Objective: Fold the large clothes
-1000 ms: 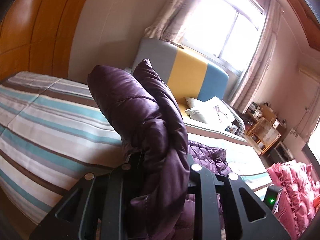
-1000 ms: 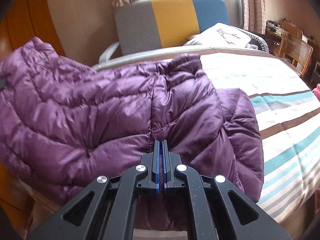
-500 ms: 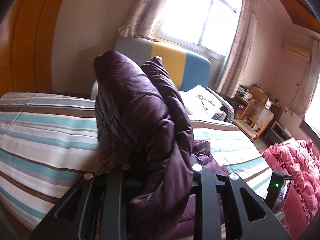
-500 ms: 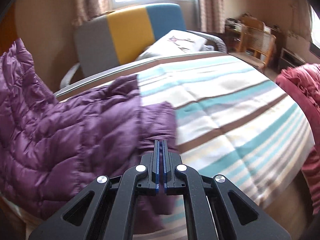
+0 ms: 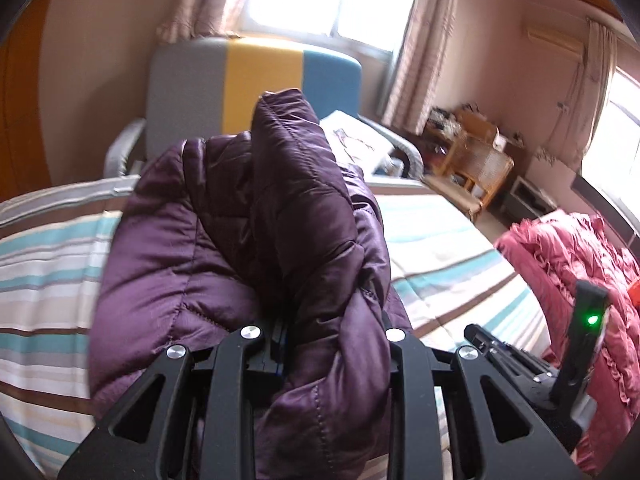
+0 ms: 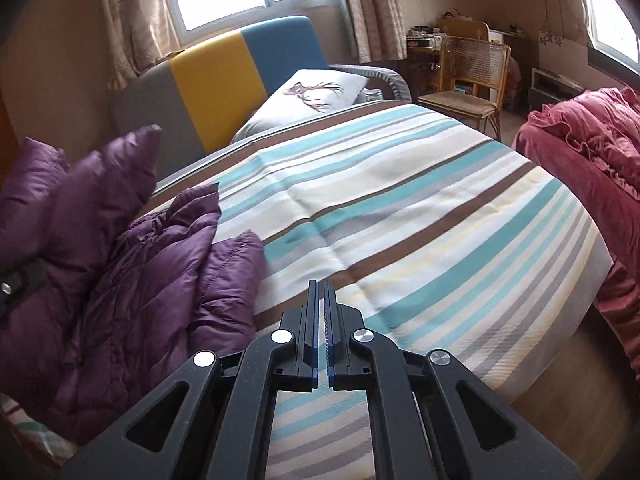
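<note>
Item: purple down jacket (image 5: 248,248), quilted, large. Loc: bunched at centre of left wrist view, lifted above the striped bed (image 5: 44,248); in right wrist view the rest of it (image 6: 132,280) lies heaped at lower left of frame on the bed (image 6: 400,208).

Left tongs (image 5: 320,336): narrow gap, clamped on a thick fold of jacket; fabric spills over both fingers and hides the tips.

Right tongs (image 6: 321,320): pads all but together, nothing between them; over bare striped cover at bottom centre of frame.

Key relation: from right tongs, jacket lies to frame left, near edge just beside the fingers. Heap's long axis runs approx lower left to upper centre, toward the headboard (image 6: 224,76). Left hand already has the garment; right hand is free one, near but apart.

Judgement: fold not yet formed; jacket crumpled, no flat panel. Right likely needs a second edge to spread it.

Other: pillow (image 6: 316,92), wicker chair (image 6: 472,76), pink bedding (image 6: 592,152) at right.
</note>
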`<action>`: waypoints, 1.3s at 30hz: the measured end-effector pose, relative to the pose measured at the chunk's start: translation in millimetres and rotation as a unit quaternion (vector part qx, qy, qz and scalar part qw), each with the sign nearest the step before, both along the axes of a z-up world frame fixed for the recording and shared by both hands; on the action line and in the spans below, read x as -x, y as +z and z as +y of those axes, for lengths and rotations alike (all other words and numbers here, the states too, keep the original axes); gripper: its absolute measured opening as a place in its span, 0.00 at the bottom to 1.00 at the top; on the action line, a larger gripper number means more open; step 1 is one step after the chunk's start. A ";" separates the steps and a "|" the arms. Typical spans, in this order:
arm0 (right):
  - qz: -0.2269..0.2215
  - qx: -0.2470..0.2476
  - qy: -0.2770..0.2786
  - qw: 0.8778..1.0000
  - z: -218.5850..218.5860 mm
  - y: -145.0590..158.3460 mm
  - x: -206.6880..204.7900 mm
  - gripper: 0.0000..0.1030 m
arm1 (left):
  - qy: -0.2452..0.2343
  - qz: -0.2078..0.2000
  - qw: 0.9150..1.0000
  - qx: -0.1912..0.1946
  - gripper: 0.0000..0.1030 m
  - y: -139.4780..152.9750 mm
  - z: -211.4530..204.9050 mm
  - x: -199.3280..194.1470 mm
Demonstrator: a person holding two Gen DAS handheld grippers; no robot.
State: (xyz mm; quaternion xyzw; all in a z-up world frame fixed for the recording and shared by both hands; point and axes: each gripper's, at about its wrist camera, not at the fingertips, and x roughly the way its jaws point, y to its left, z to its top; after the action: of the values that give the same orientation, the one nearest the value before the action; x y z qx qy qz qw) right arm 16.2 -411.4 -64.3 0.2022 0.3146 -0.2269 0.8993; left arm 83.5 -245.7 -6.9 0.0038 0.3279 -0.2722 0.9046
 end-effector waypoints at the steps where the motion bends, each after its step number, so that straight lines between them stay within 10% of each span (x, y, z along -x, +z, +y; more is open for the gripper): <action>1: 0.000 -0.002 -0.003 1.000 -3.6 -0.4 1.7 0.03 | -0.006 0.005 1.000 -0.005 0.23 -4.5 -6.2 0.1; 9: -0.001 -0.026 -0.019 0.999 -16.8 -7.9 9.1 0.03 | -0.064 0.012 0.996 -0.063 0.24 -39.6 -45.6 12.3; 12: -0.009 -0.021 -0.006 1.000 -9.6 -0.8 5.9 0.03 | -0.115 0.001 0.991 -0.074 0.47 -46.4 -55.6 18.2; 14: -0.014 -0.018 0.000 1.000 -5.6 4.4 5.2 0.03 | -0.147 0.002 0.988 -0.039 0.68 -37.9 -50.6 23.4; 21: -0.035 -0.019 0.025 0.999 6.3 20.4 3.5 0.03 | -0.114 -0.019 0.987 0.114 0.84 25.8 46.6 33.0; 26: -0.061 -0.017 0.059 0.996 22.8 41.2 -1.8 0.03 | 0.035 -0.049 0.993 0.102 0.78 17.2 128.7 -9.4; 28: -0.075 -0.014 0.083 0.994 33.4 53.5 -8.0 0.03 | 0.068 -0.012 0.994 0.087 0.55 -1.9 145.6 -34.0; 31: -0.093 0.009 0.122 0.988 53.4 77.0 -20.6 0.03 | 0.045 0.057 0.993 0.095 0.44 -30.2 148.4 -54.6; 39: -0.013 0.062 0.189 0.980 88.1 76.2 -91.2 0.03 | 0.006 -0.016 1.000 0.013 0.44 -32.0 103.7 -12.9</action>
State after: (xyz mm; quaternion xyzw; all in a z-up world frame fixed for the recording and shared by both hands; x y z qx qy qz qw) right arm 107.4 -323.3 12.0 0.0863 0.3212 -0.0695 0.9405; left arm 96.4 -142.0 -38.9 -0.0055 0.3095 -0.2708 0.9115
